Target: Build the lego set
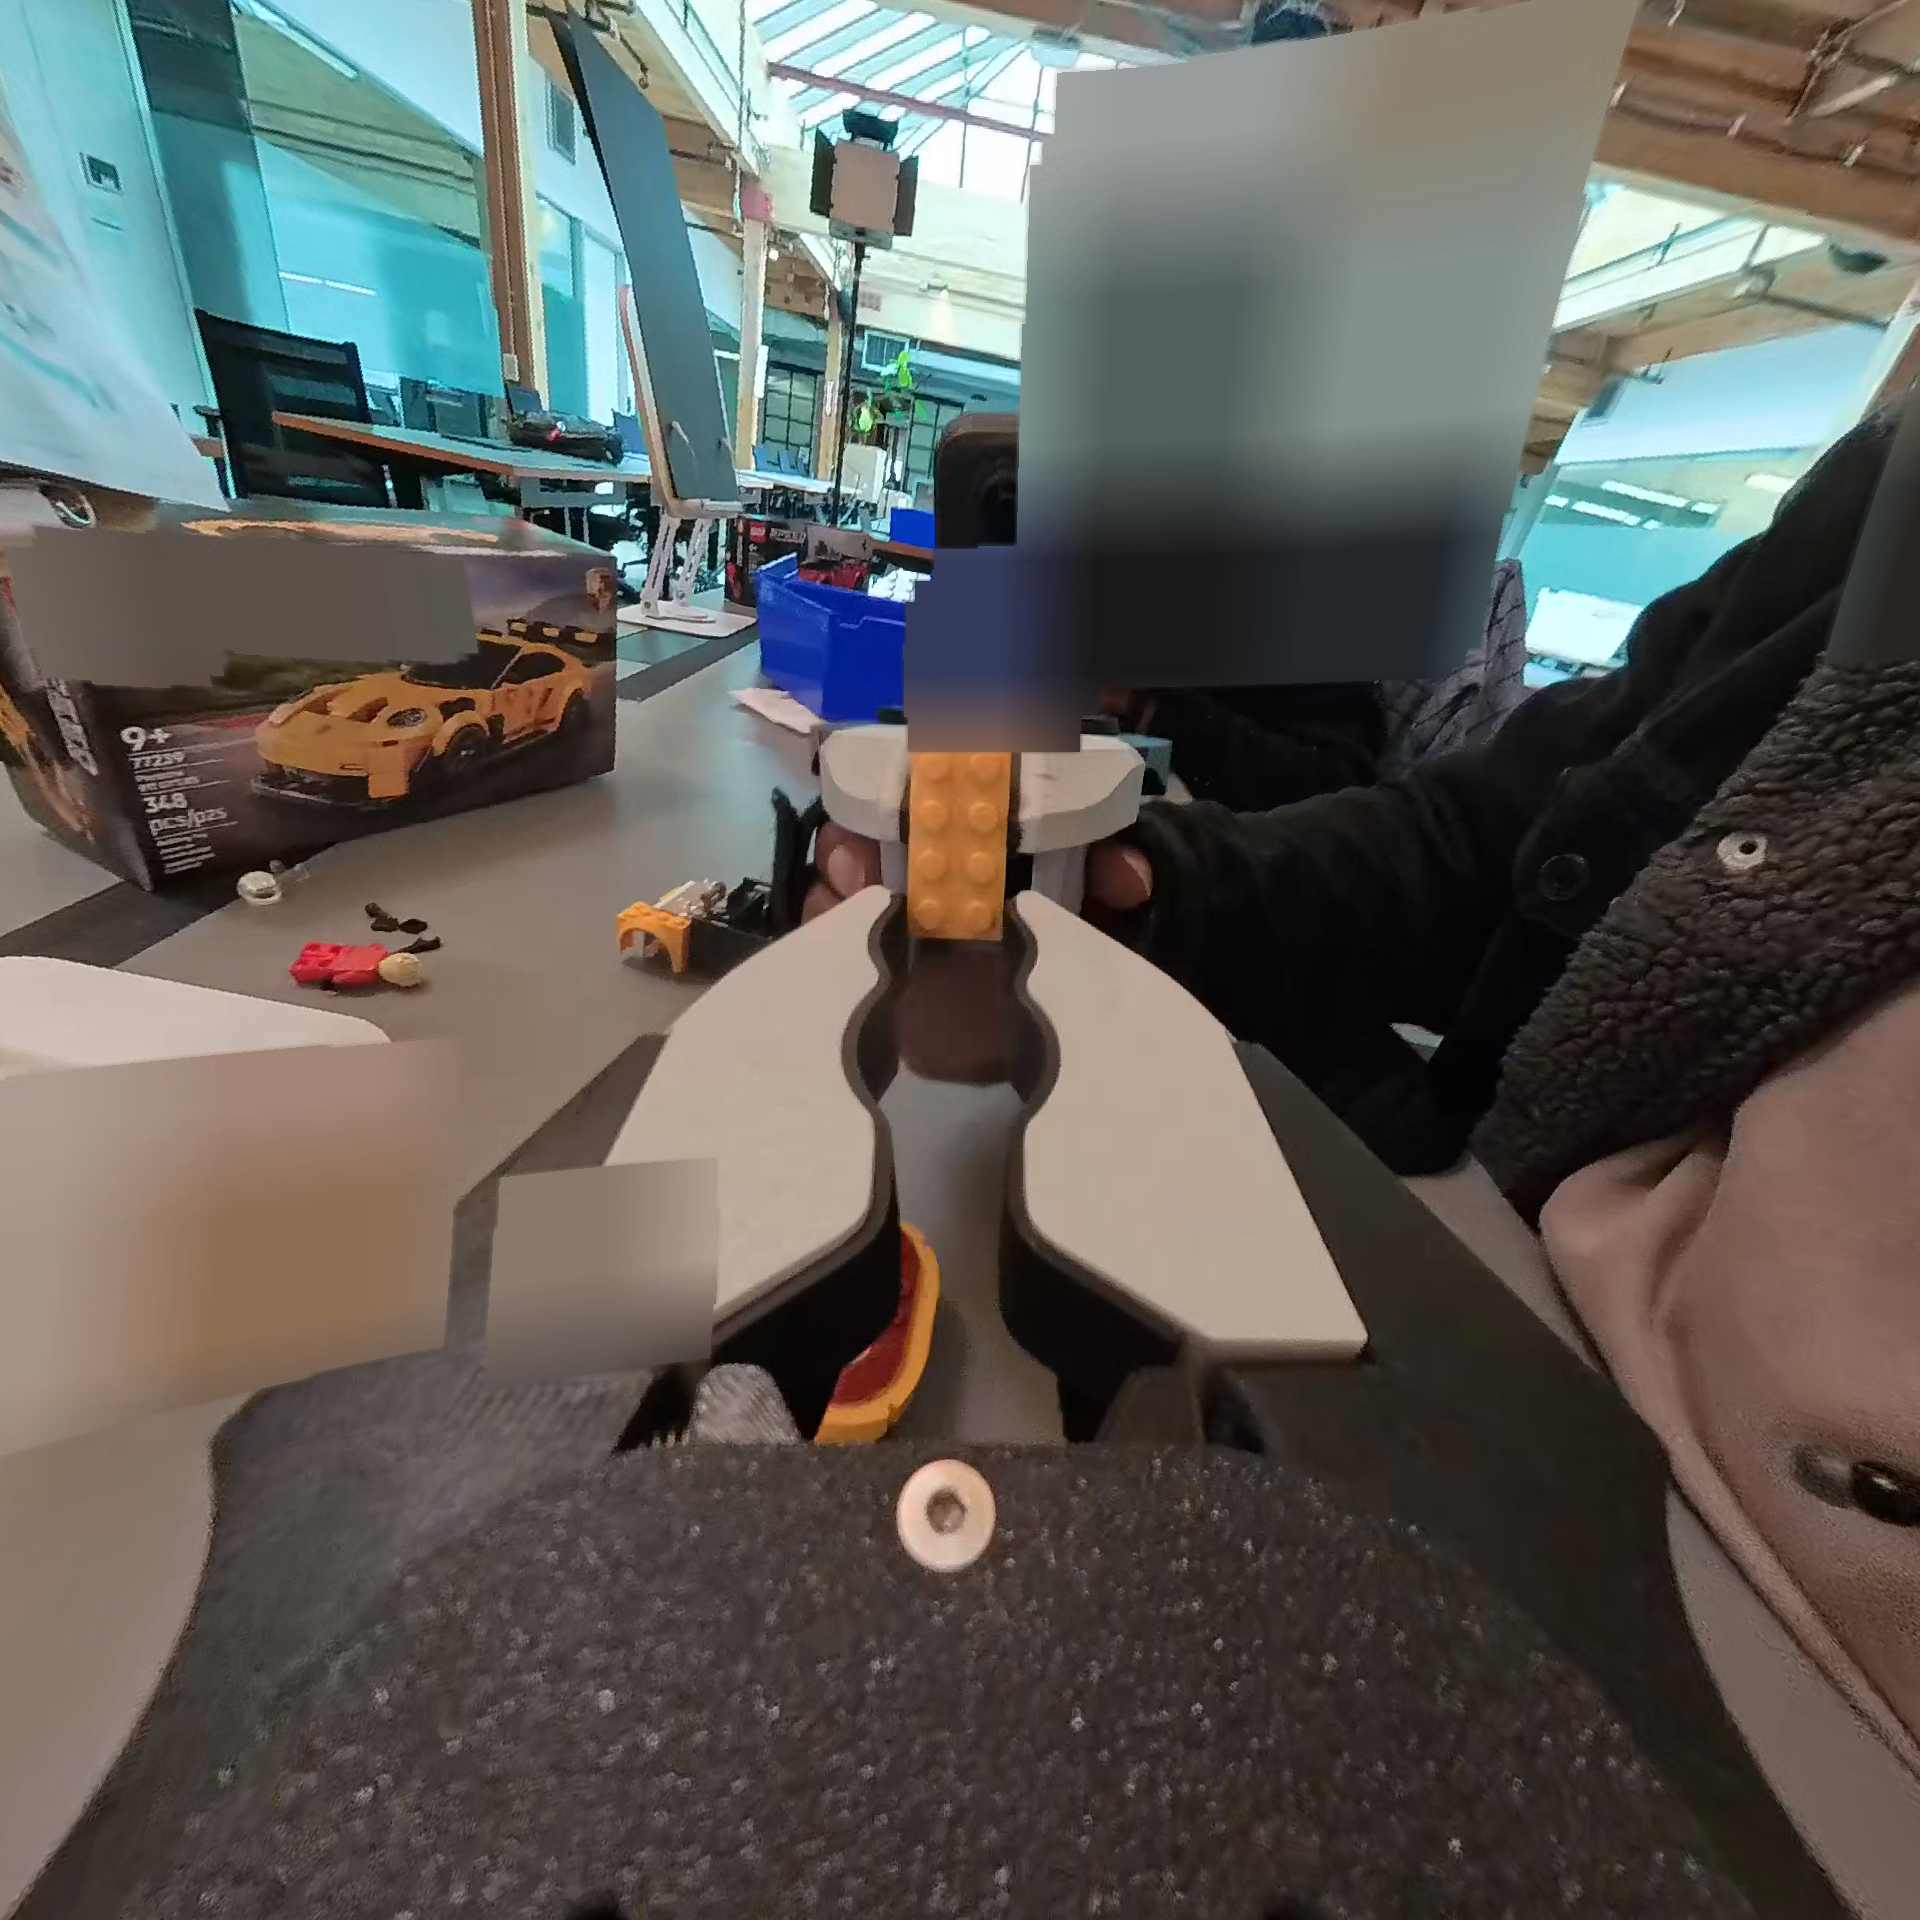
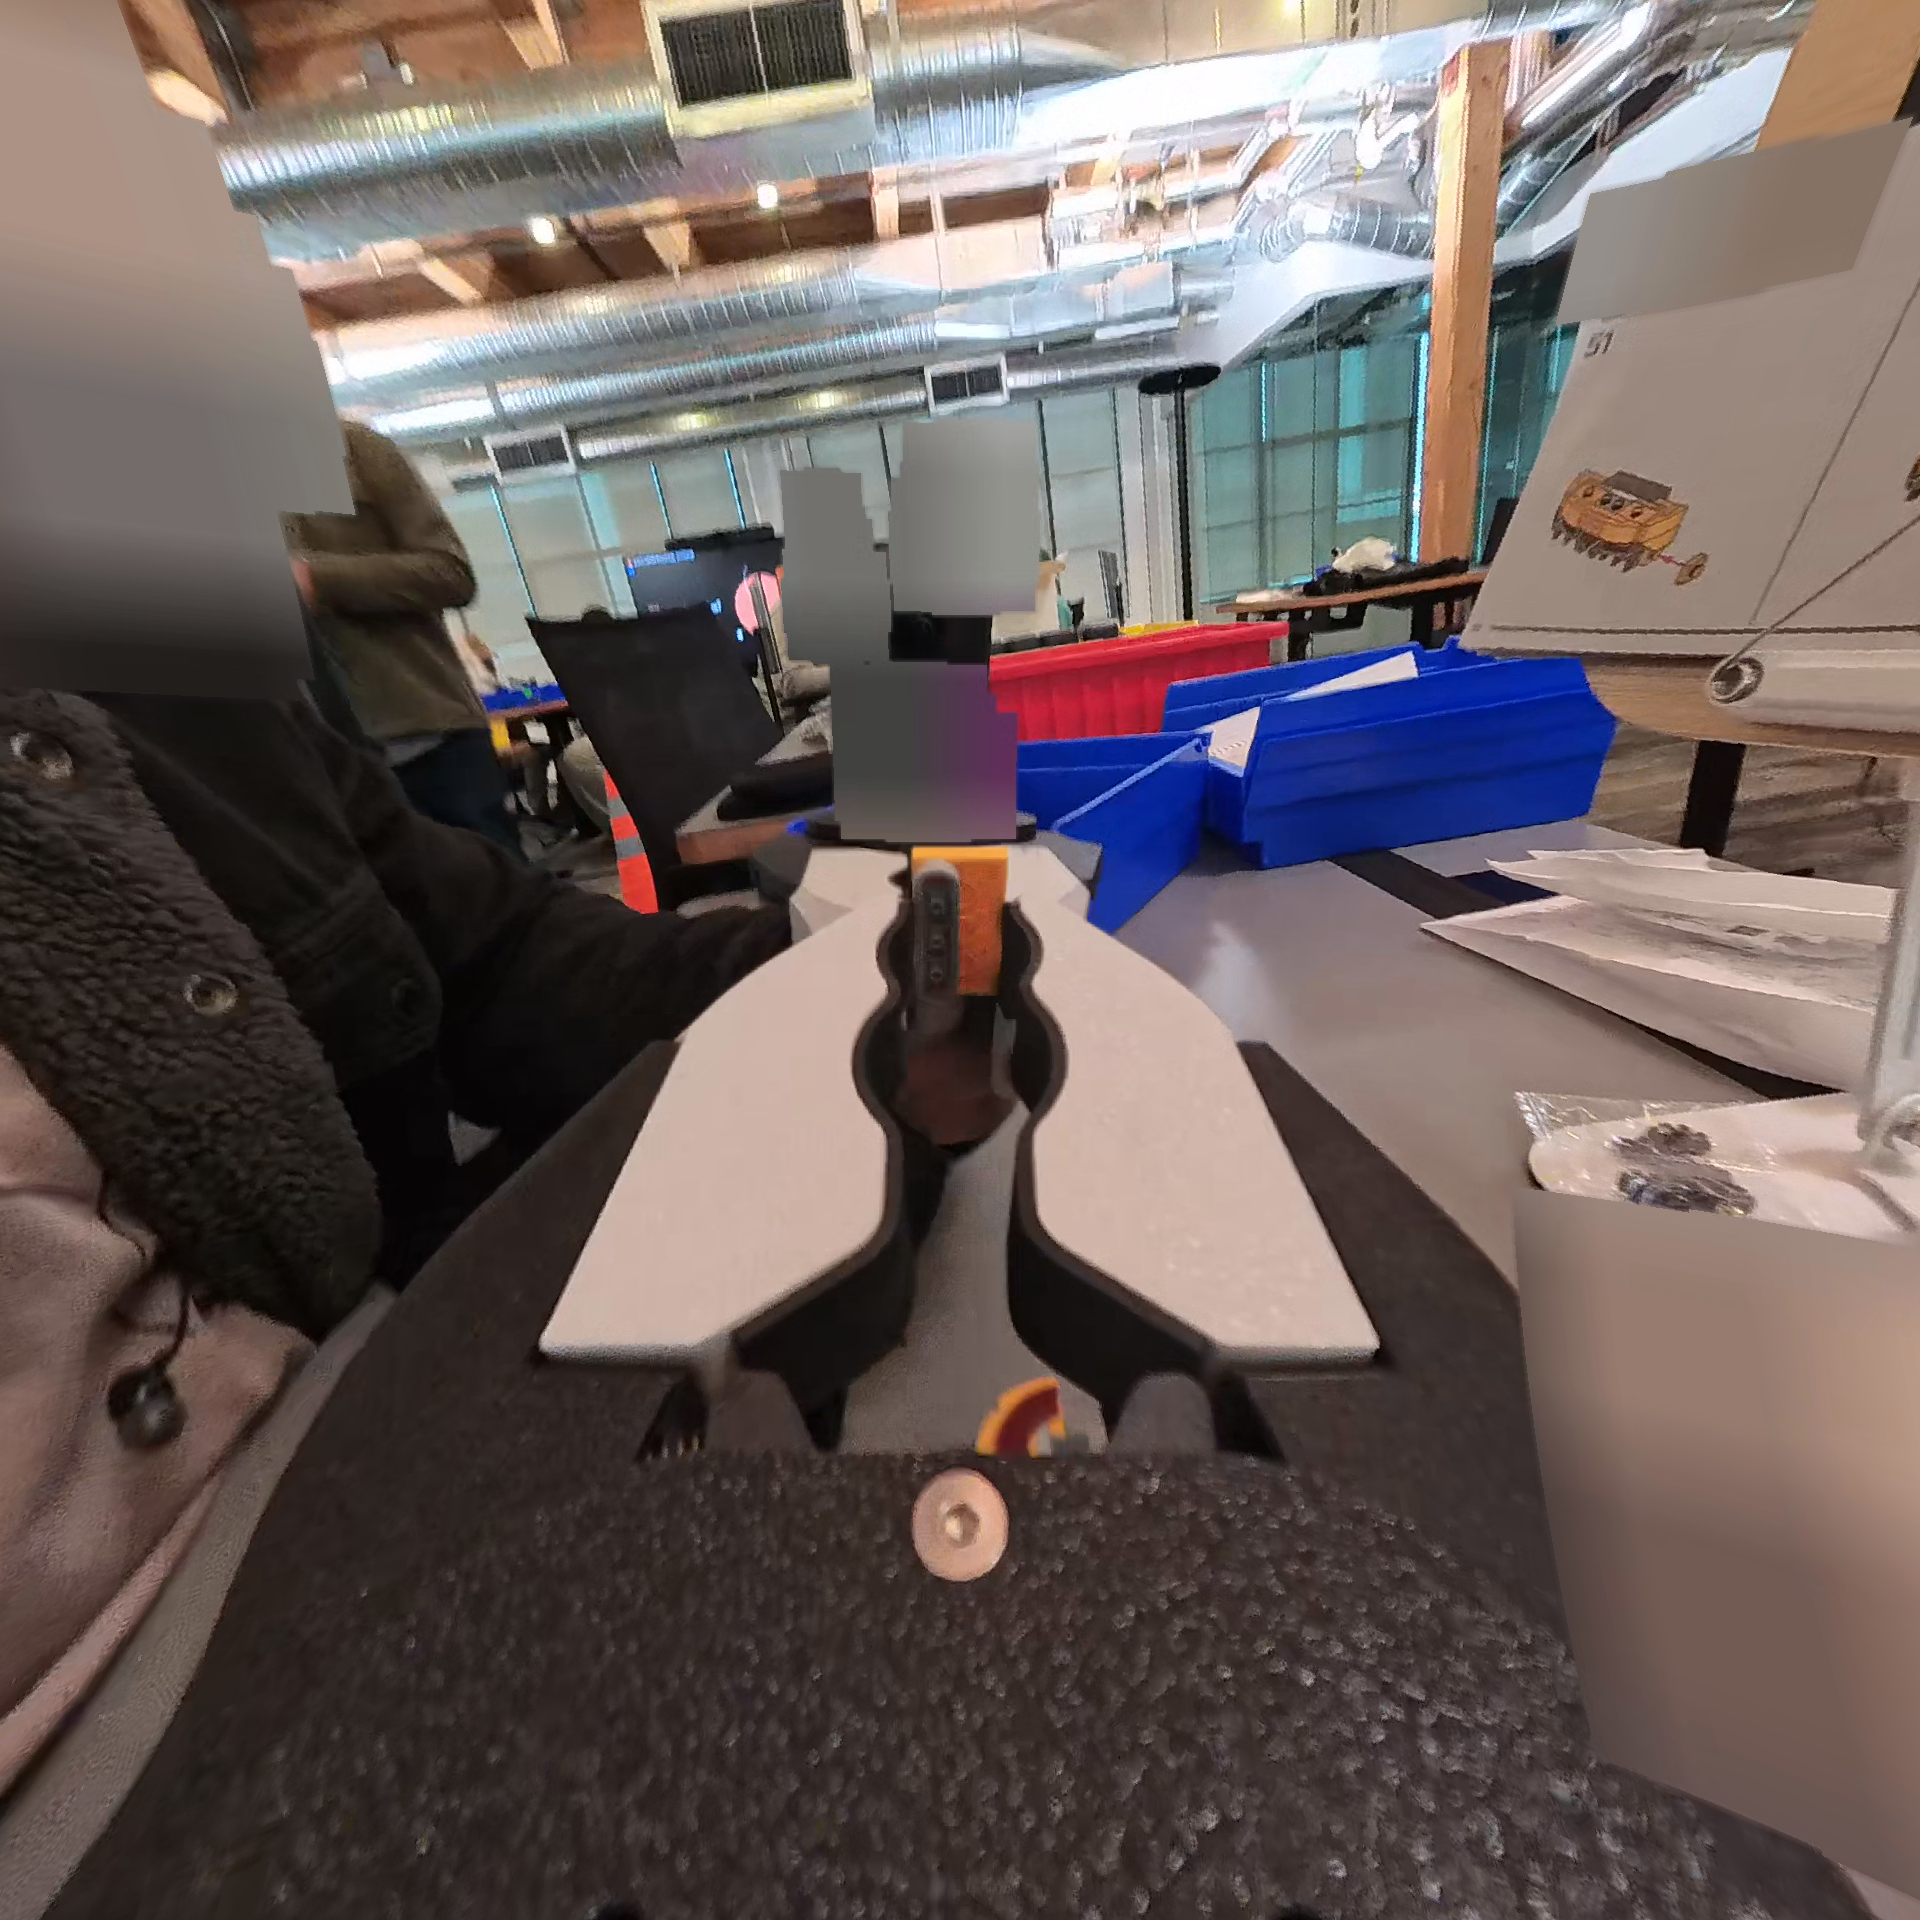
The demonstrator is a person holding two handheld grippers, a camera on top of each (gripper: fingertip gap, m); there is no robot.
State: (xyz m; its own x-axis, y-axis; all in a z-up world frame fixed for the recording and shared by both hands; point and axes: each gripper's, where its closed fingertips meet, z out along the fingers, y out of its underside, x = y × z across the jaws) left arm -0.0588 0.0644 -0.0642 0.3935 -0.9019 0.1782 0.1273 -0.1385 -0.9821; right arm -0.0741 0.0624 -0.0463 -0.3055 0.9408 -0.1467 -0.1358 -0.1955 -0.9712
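Grey table (image 1: 644, 790), open workshop behind. My left tongs (image 1: 956, 914) and right tongs (image 2: 951, 935), tips facing, each pinch one yellow plate (image 1: 956, 847).

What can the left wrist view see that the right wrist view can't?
Only the left wrist view shows the set's box with a yellow car pictured on it, a red minifigure lying on the grey table, and a small yellow and black assembly.

Only the right wrist view shows the open instruction booklet, the red bin, paper bags and a grey piece against the plate's underside.

Both show blue bins, and an orange plate pinched from opposite ends between the left gripper and the right gripper.
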